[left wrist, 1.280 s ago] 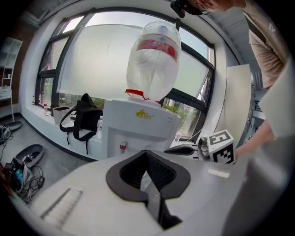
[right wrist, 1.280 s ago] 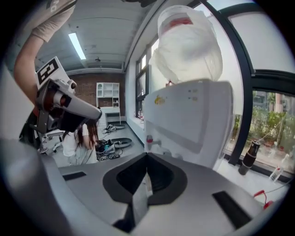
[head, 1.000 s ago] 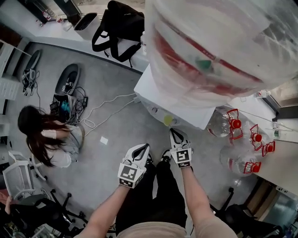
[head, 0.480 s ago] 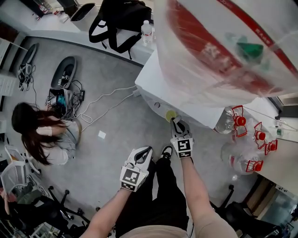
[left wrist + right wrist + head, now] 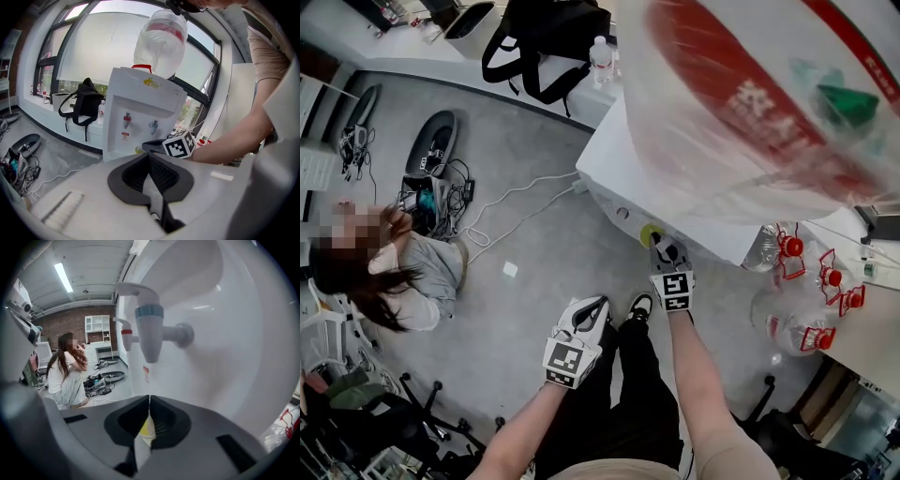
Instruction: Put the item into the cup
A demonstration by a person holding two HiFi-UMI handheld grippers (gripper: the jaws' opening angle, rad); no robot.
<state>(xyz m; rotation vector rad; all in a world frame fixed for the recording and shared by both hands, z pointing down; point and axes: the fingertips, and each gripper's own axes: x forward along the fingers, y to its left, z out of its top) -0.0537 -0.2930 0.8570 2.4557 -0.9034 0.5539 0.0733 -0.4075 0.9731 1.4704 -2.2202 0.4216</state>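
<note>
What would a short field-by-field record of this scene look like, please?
Setting: white water dispenser carrying a large bottle
Right claw: tips together, at the dispenser's front below the blue-banded tap
Yellow round object: at the right claw's tips; whether gripped, unclear
Left claw: shut, empty, above the floor
Bystander: person crouched on the floor
Spare bottles: red-capped, right of the dispenser

A grey floor (image 5: pixel 534 253) lies below large windows (image 5: pixel 103 42), a brick wall (image 5: pixel 54 326) and a strip light (image 5: pixel 62 277).
</note>
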